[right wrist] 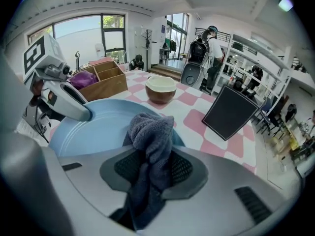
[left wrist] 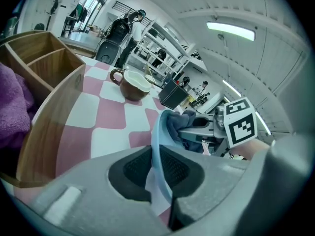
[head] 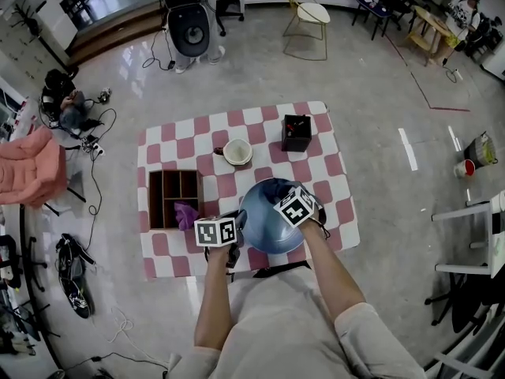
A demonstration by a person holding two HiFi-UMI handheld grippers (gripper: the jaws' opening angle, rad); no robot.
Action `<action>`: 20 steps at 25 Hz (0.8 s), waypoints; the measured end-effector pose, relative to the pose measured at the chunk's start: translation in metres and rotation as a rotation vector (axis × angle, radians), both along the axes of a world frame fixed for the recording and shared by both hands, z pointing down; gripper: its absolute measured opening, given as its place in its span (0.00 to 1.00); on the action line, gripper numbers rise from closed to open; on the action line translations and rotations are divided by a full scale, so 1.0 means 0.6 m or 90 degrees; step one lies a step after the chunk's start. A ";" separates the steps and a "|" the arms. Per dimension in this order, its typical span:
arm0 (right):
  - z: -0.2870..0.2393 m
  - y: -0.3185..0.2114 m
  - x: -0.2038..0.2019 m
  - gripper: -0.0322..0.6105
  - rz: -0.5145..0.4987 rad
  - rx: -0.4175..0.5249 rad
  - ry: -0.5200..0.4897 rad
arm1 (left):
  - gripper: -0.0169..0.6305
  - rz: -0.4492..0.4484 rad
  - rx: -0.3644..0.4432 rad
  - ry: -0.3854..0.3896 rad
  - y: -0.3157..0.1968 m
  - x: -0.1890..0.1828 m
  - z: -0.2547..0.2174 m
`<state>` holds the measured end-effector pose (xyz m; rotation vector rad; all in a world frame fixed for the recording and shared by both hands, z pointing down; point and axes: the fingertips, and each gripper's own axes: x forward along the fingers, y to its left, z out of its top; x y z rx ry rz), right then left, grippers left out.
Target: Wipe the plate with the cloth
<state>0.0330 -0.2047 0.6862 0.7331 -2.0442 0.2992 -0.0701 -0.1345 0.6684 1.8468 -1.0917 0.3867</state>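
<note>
Bowl (head: 237,152) behind plate (head: 267,221), wooden box (head: 162,199) at left

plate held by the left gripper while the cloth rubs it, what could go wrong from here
1. The left gripper pinches the plate only at its rim. Pressure from wiping may twist the plate or slip it out of the gripper.
2. The cloth is bunched in the right gripper. Dragging it across the plate could tug it loose, or bring the hard gripper itself against the plate.
</note>
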 end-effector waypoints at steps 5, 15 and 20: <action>0.010 -0.001 0.034 0.25 0.018 -0.005 0.023 | 0.09 0.001 0.001 -0.001 0.002 0.001 0.001; 0.033 0.046 0.105 0.24 -0.017 -0.066 0.097 | 0.09 0.000 0.002 0.009 0.002 -0.001 0.002; 0.036 0.087 0.122 0.24 -0.049 -0.118 0.119 | 0.09 0.000 0.004 0.015 0.001 0.000 0.000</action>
